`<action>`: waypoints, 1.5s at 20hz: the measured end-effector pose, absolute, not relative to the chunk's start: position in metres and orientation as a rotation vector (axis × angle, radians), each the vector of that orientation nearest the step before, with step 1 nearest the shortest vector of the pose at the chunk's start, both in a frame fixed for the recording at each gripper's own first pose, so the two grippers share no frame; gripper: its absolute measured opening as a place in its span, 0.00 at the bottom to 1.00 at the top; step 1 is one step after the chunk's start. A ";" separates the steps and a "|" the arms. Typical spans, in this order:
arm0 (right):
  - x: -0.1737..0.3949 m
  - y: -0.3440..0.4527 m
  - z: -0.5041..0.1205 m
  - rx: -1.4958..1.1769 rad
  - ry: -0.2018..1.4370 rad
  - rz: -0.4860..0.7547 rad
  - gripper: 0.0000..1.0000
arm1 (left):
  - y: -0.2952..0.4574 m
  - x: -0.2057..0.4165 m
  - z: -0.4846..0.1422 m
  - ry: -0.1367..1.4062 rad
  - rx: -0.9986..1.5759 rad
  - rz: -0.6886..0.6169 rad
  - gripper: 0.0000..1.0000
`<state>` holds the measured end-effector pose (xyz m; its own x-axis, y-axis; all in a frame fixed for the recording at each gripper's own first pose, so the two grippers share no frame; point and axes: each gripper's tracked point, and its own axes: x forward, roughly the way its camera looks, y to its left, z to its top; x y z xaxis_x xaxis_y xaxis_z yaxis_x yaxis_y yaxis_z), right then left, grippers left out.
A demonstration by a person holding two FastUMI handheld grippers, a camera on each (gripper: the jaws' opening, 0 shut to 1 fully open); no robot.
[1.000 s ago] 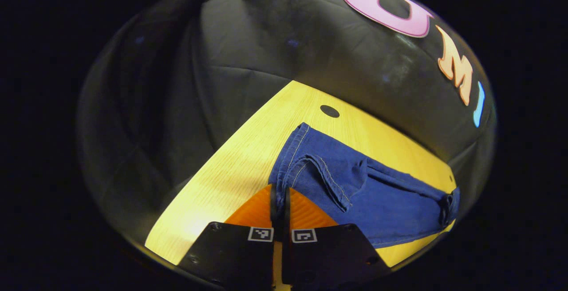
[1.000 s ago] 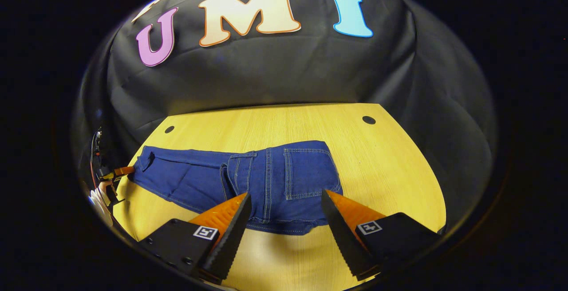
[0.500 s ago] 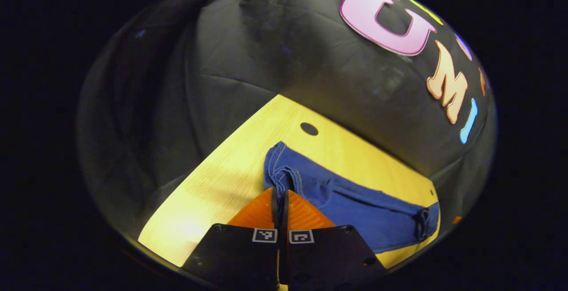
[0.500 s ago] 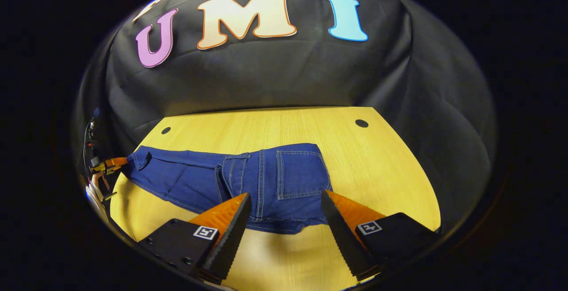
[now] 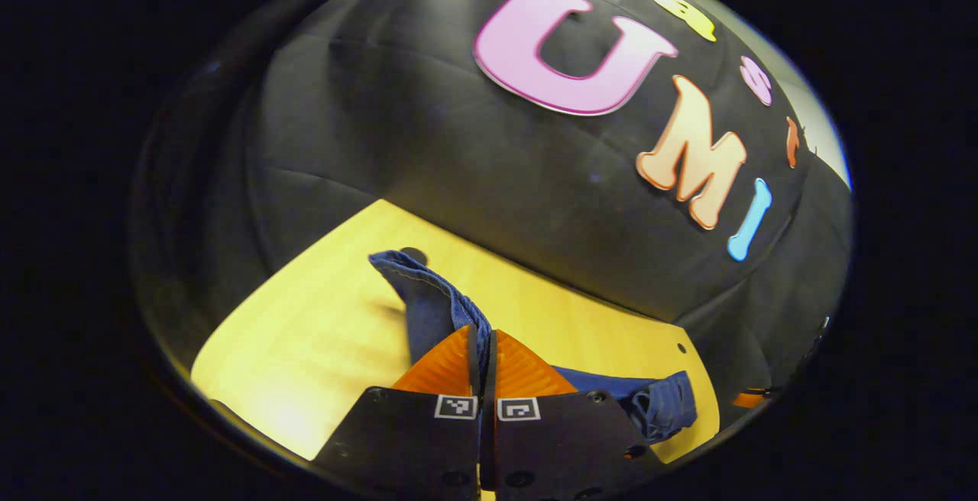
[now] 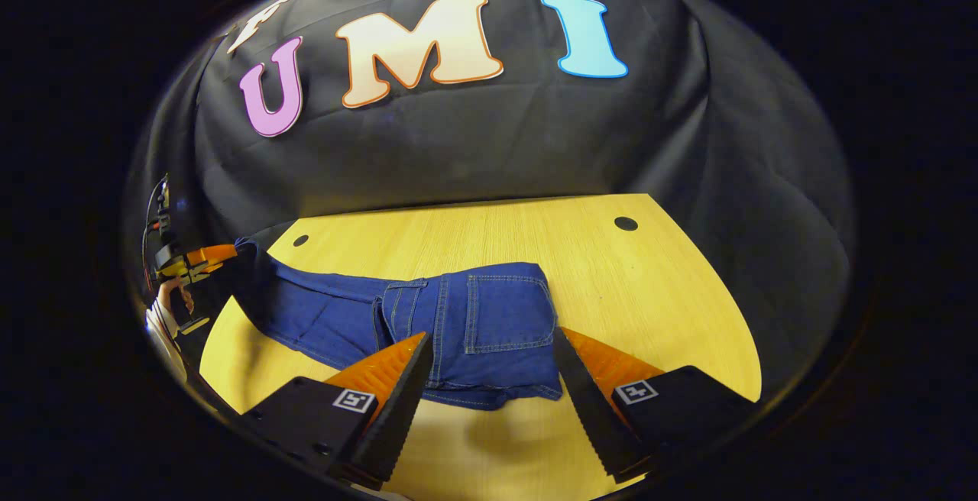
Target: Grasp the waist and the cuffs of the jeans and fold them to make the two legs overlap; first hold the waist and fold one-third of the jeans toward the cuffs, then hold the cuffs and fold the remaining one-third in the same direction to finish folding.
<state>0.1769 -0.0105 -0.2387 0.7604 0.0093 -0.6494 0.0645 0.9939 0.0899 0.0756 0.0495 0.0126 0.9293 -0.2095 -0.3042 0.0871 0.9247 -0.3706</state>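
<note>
Blue jeans (image 6: 458, 318) lie across the yellow table (image 6: 657, 295), the waist part folded over with a back pocket facing up. My right gripper (image 6: 493, 348) hovers open over the near edge of that folded part, its fingers apart on either side of it. In the left gripper view my left gripper (image 5: 483, 333) is shut on the cuff end of the jeans (image 5: 428, 298), which stands up off the table. In the right gripper view that left gripper (image 6: 206, 255) holds the leg end raised at the table's left edge.
The table has small dark holes near its back corners (image 6: 626, 223) (image 6: 300, 240). A hand (image 6: 172, 298) holds the left gripper at the far left. Black cloth walls close in behind the table. Bare table top lies right of the jeans.
My left gripper has lifted the cuff end up off the table, and the leg now slopes upward. My right gripper stays open over the folded waist part, hardly moved.
</note>
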 end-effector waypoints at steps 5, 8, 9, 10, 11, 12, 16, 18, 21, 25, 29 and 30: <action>0.171 -0.046 -0.234 0.138 0.686 -0.005 0.98 | -0.066 0.068 0.032 0.347 -0.403 -0.290 0.00; 0.173 -0.068 -0.231 0.173 0.668 0.004 0.98 | -0.132 0.063 0.038 0.360 -0.392 -0.357 0.00; 0.172 -0.074 -0.230 0.184 0.661 0.005 0.98 | -0.157 0.062 0.039 0.368 -0.397 -0.384 0.00; 0.172 -0.081 -0.230 0.193 0.655 0.004 0.98 | -0.181 0.059 0.039 0.375 -0.396 -0.407 0.00; 0.172 -0.088 -0.230 0.205 0.648 0.005 0.97 | -0.205 0.056 0.034 0.391 -0.385 -0.432 0.00; 0.172 -0.091 -0.230 0.218 0.644 0.007 0.98 | -0.225 0.053 0.030 0.404 -0.370 -0.457 0.00; 0.168 -0.105 -0.237 0.268 0.641 0.007 0.97 | -0.311 0.038 0.016 0.456 -0.321 -0.554 0.00; 0.165 -0.111 -0.240 0.285 0.640 -0.001 0.97 | -0.341 0.034 0.004 0.486 -0.273 -0.576 0.00; 0.160 -0.117 -0.244 0.302 0.642 -0.016 0.97 | -0.379 0.011 -0.015 0.526 -0.221 -0.620 0.00; 0.154 -0.125 -0.250 0.299 0.652 -0.030 0.97 | -0.408 -0.045 -0.060 0.620 -0.145 -0.699 0.00; 0.153 -0.126 -0.246 0.304 0.640 -0.029 0.97 | -0.406 -0.078 -0.118 0.683 -0.027 -0.682 0.00; 0.152 -0.126 -0.245 0.299 0.641 -0.028 0.98 | -0.405 -0.081 -0.127 0.699 -0.003 -0.668 0.00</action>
<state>0.1518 -0.1259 -0.2448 0.8028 0.0657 -0.5926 0.1179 0.9567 0.2659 -0.0810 -0.4054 -0.1270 0.5677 -0.5701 -0.5939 0.5680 0.7934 -0.2187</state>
